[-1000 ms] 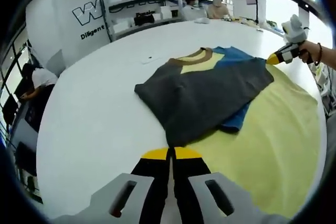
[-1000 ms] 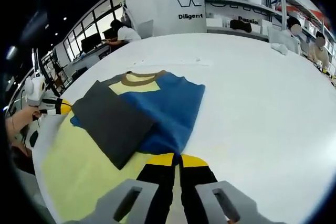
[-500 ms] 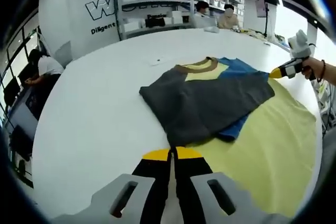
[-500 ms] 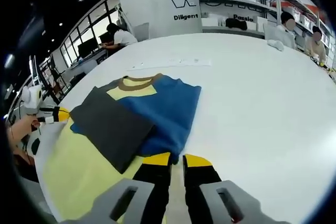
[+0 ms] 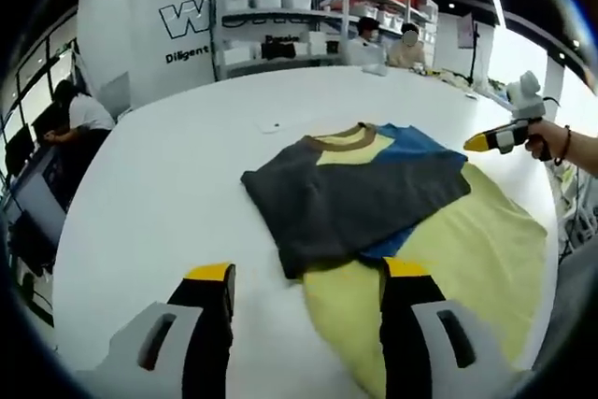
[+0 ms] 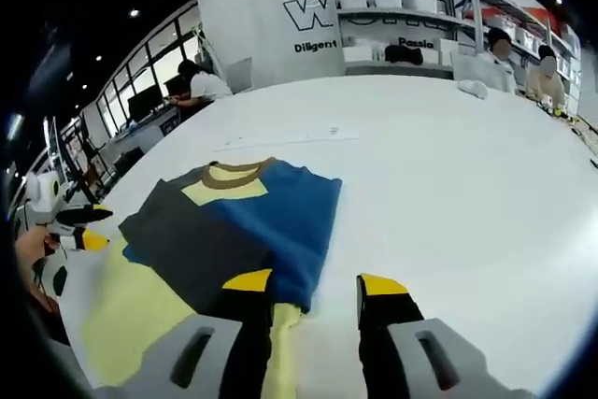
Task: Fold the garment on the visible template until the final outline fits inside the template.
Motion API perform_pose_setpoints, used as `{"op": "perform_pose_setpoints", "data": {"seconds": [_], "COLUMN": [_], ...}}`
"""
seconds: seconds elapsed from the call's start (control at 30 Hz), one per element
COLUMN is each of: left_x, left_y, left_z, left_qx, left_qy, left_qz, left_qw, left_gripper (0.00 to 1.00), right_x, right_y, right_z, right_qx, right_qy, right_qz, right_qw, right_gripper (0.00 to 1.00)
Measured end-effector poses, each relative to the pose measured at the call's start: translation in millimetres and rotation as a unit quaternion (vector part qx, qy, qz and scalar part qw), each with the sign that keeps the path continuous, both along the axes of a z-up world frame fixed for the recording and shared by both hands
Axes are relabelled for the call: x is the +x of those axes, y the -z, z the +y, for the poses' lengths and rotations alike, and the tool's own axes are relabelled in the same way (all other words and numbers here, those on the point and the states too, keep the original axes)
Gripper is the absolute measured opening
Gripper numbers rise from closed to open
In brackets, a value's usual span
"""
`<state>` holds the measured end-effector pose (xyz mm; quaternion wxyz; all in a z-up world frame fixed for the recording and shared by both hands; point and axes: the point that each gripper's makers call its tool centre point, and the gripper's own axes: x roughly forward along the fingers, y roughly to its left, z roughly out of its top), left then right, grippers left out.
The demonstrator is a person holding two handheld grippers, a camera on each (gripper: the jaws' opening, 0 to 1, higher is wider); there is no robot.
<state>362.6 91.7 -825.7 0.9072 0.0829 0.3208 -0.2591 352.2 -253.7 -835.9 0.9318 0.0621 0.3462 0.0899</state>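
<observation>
The folded garment (image 5: pixel 355 189) lies on the white table (image 5: pixel 159 193), its dark grey panel on top of a blue layer, with a brown collar and a yellow patch at the far end. Part of it rests on the pale yellow template (image 5: pixel 476 240), which spreads out beyond it. My left gripper (image 5: pixel 308 273) stands open just short of the garment's near grey edge, holding nothing. My right gripper (image 6: pixel 313 282) is open too, its jaws either side of the blue fold's near corner (image 6: pixel 294 282). The right gripper (image 5: pixel 491 141) also appears at the far side, held by a hand.
The left gripper (image 6: pixel 79 229) and a hand sit at the template's (image 6: pixel 131 310) left edge. A paper strip (image 6: pixel 290 137) lies beyond the garment (image 6: pixel 234 221). Shelves with bins (image 5: pixel 280 21) and seated people stand past the table's far rim.
Both grippers have gone from shut to open. Each view has drawn back a little from the garment, which lies as it did.
</observation>
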Motion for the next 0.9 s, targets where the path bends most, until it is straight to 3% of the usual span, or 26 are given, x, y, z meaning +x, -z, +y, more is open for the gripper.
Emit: {"op": "perform_pose_setpoints", "data": {"seconds": [0.17,0.33,0.6,0.9], "left_x": [-6.8,-14.9,-40.0,-70.0], "left_y": [-2.4,-8.8,-16.5,-20.7], "left_z": [-2.9,-6.5,-8.1,0.3], "left_qx": [0.004,-0.012,-0.014,-0.017], "left_qy": [0.003,0.003,0.018,0.016], "left_qz": [0.001,0.001,0.005,0.007], "left_qw": [1.0,0.9999,0.9997,0.9997], "left_gripper": [0.86,0.99,0.99,0.99], "right_x": [-7.4,-21.4,-54.6,-95.8], "right_y": [-7.8,-22.1,-27.3,-33.6], "right_z": [10.8,19.8,31.0,46.5], "right_qx": [0.025,0.054,0.057,0.062], "right_qy": [-0.012,-0.023,-0.057,-0.087], "right_qz": [-0.01,-0.027,-0.024,-0.018], "right_qw": [0.9996,0.9979,0.9964,0.9941], "right_gripper": [0.47,0.74,0.92,0.97]}}
